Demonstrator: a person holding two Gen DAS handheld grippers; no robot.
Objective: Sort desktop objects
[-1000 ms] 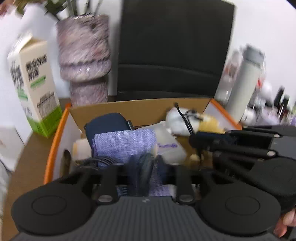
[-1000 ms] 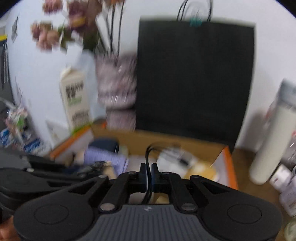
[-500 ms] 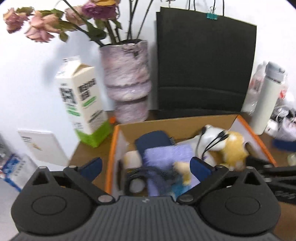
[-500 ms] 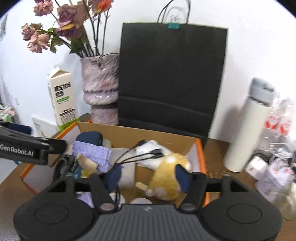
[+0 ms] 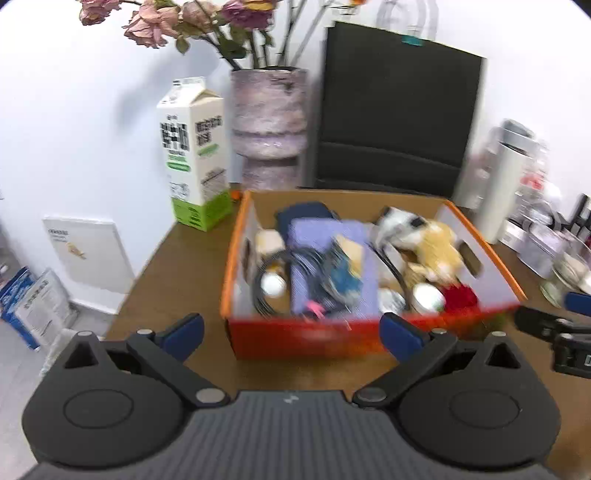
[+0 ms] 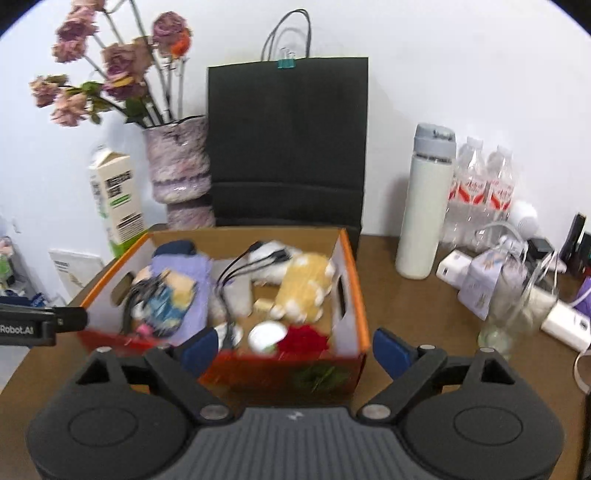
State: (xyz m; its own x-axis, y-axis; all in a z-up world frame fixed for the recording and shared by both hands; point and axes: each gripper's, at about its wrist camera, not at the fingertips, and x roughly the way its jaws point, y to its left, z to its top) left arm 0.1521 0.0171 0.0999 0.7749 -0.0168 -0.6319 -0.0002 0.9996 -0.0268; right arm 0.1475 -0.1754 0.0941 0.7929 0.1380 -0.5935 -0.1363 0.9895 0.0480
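both tongs [image 5: 291, 328] [image 6: 293, 347] now back from the box [image 6: 354, 280], spread empty; vase [image 5: 269, 125], bag [image 6: 288, 144] behind

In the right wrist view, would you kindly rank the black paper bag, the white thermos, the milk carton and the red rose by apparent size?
1. black paper bag
2. white thermos
3. milk carton, which stands farther back, so its rank below the thermos is unsure
4. red rose

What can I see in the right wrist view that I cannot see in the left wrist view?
Only the right wrist view shows the bag's handles, the water bottles and the open right gripper. Only the left wrist view shows the floor boxes and the open left gripper. Both show the orange box, vase and milk carton.
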